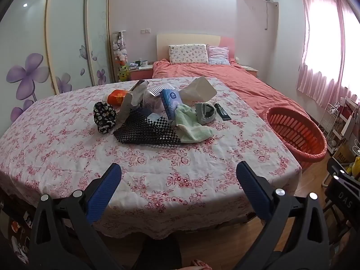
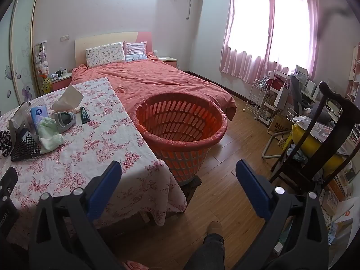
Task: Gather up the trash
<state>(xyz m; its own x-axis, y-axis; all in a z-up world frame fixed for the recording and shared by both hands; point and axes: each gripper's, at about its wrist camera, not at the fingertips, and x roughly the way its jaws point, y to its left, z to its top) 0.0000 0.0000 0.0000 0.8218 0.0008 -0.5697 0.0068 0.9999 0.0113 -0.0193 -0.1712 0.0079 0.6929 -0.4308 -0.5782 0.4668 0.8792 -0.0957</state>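
A pile of items lies on the floral-clothed table (image 1: 67, 157): an orange cup (image 1: 117, 97), a blue tissue pack (image 1: 171, 103), a white paper bag (image 1: 198, 90), a clear plastic container (image 1: 155, 99), a black mesh mat (image 1: 144, 130), a green cloth (image 1: 191, 123), a grey slipper (image 1: 205, 112) and a black tube (image 1: 222, 111). An orange basket (image 2: 180, 123) stands right of the table, empty. My left gripper (image 1: 178, 180) is open over the table's near edge. My right gripper (image 2: 178, 180) is open, near the table corner and basket.
A bed with a coral cover (image 2: 157, 78) lies behind the table. A dark wooden chair (image 2: 315, 148), a white rack (image 2: 258, 99) and cluttered shelves stand at the right. A wardrobe (image 1: 67, 45) is on the left. The person's leg (image 2: 213, 243) is below.
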